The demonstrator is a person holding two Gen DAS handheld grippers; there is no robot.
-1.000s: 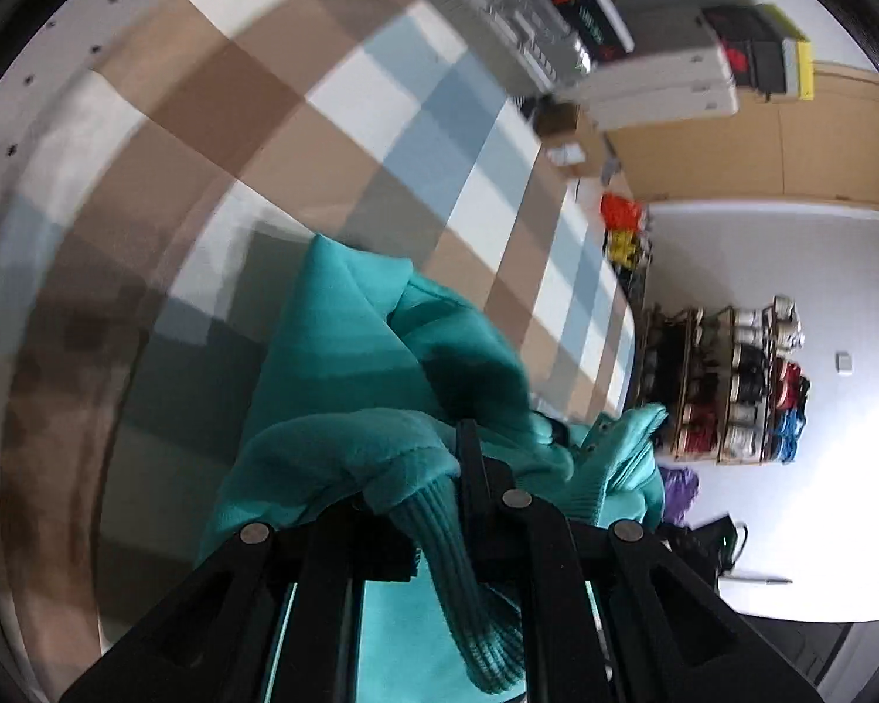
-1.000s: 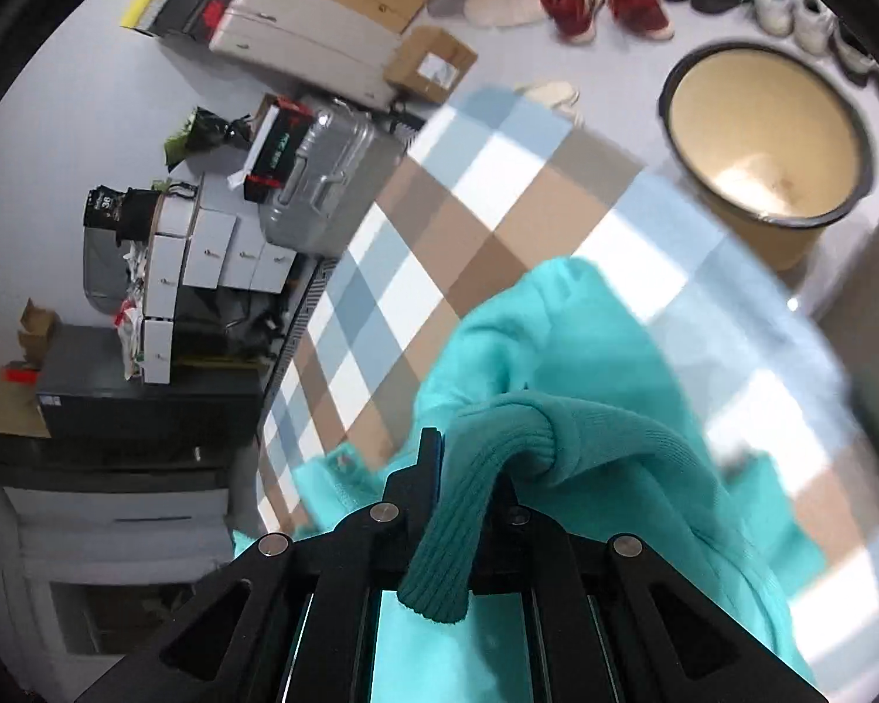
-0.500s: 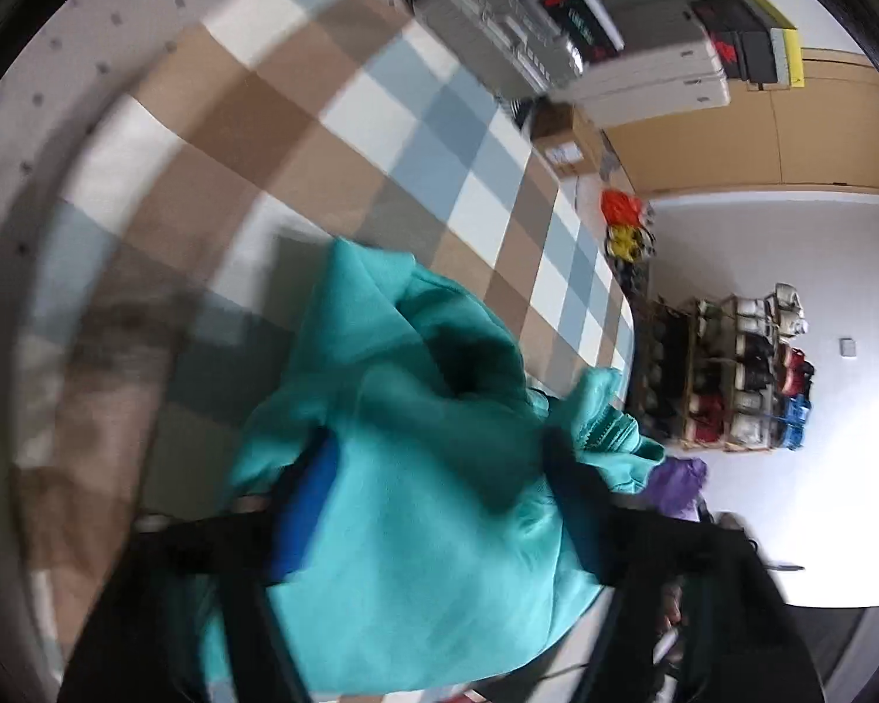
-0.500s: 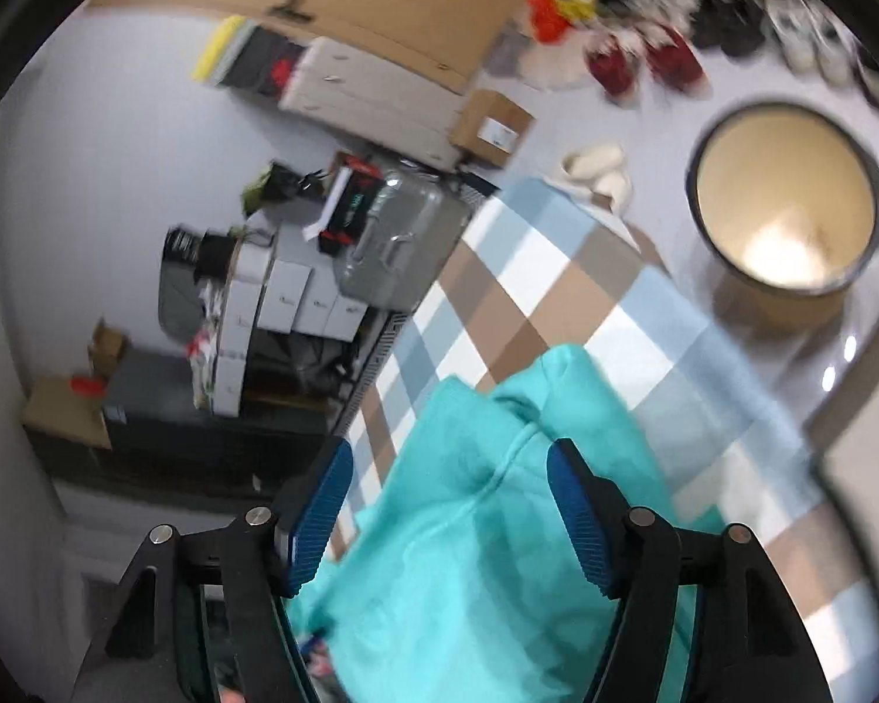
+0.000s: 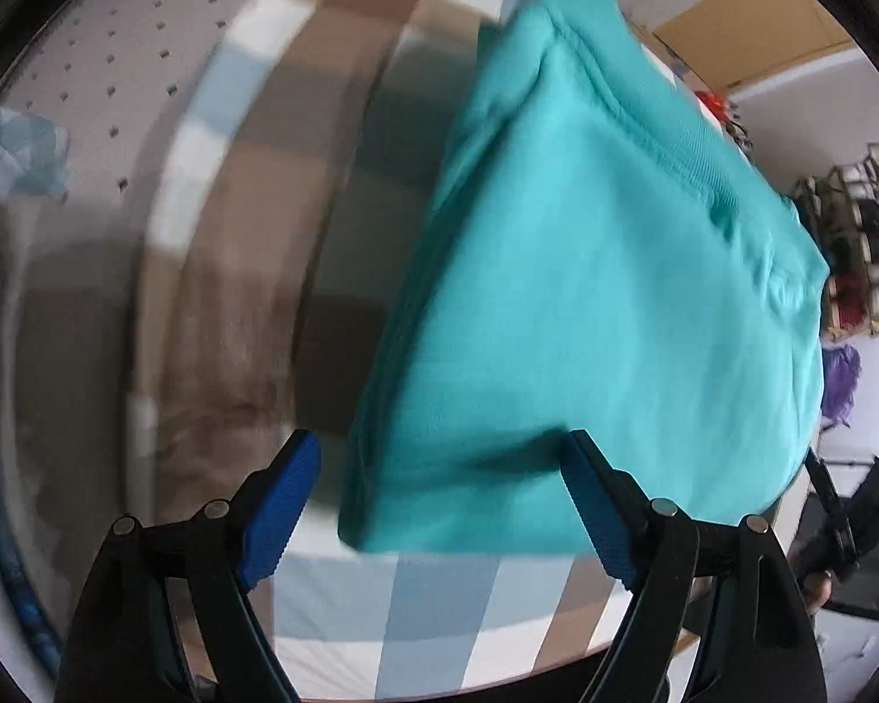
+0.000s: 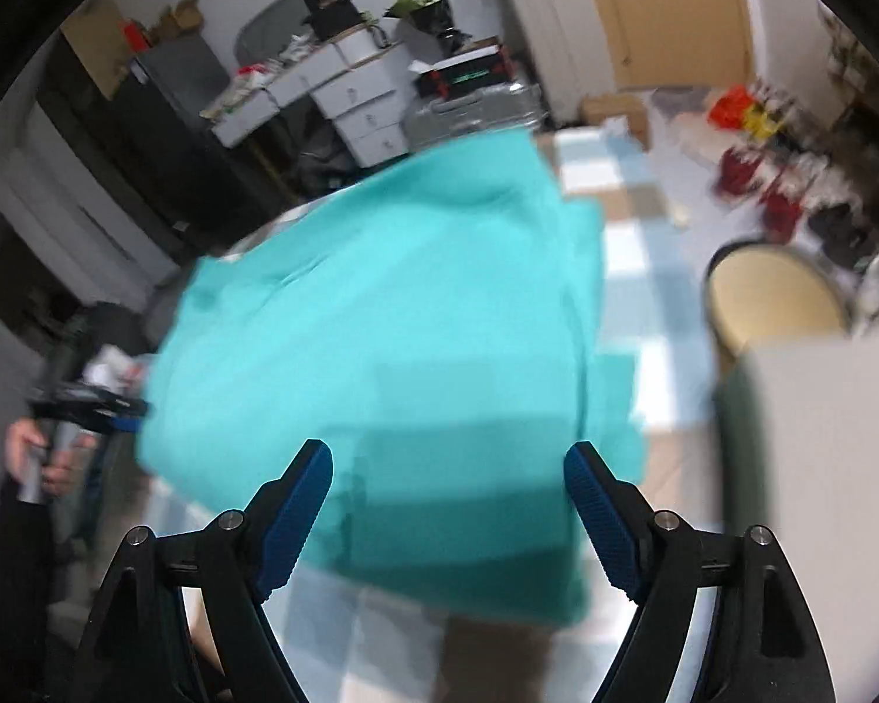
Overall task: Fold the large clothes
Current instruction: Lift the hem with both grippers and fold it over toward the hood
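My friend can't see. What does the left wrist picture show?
A teal sweatshirt lies folded in a bundle on a checked brown, blue and white cloth. The left gripper is open, its jaws having just been opening; its blue-padded fingers hold nothing. The picture is blurry.

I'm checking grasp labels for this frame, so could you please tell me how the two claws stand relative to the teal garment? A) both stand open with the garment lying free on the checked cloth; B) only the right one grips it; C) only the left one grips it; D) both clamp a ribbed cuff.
A: the left claw and right claw show blue pads spread wide, clear of the teal garment, which rests on the checked cloth.
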